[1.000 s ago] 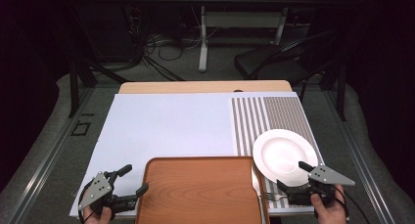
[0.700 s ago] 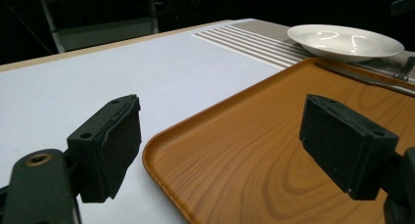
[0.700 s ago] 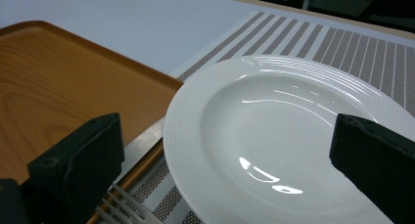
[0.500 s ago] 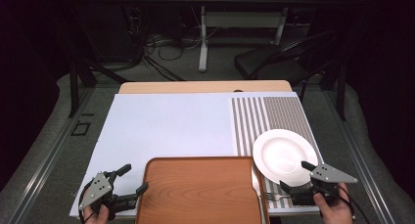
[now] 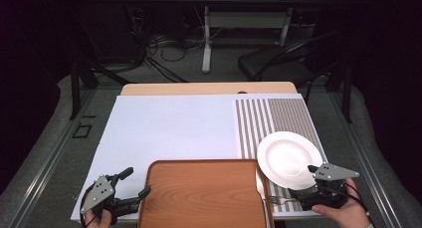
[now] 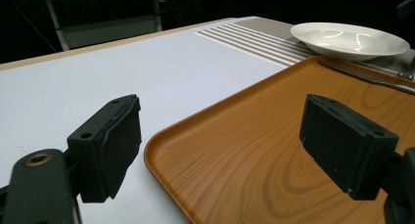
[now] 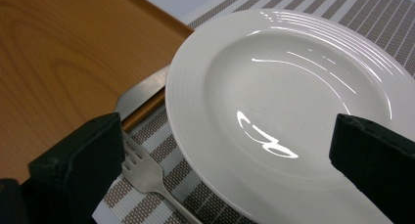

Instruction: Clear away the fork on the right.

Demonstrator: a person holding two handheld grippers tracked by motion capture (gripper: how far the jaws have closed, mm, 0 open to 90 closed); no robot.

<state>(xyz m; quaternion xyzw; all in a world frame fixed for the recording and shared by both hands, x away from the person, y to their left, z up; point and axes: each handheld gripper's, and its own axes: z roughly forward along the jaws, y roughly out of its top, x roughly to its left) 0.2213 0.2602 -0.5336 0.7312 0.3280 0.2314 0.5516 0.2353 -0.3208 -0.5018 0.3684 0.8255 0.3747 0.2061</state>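
Wooden tray (image 5: 204, 194), brown and bare, lies at the table's (image 5: 169, 128) near edge; just right of it a glossy white plate (image 5: 289, 160), also bare, rests on the striped placemat (image 5: 278, 113), with a fork (image 5: 278, 201) near it. The right gripper (image 7: 230, 150) holds its fingers (image 7: 78, 160) spread before the plate's near rim, not touching; the left gripper (image 6: 220, 150) has fingers (image 6: 107, 143) spread at the tray's near-left corner.

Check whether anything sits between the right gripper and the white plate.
Nothing visible does. The right gripper, jaws open, hovers right at the near rim of the white plate. A fork lies beside the plate, off the approach line.
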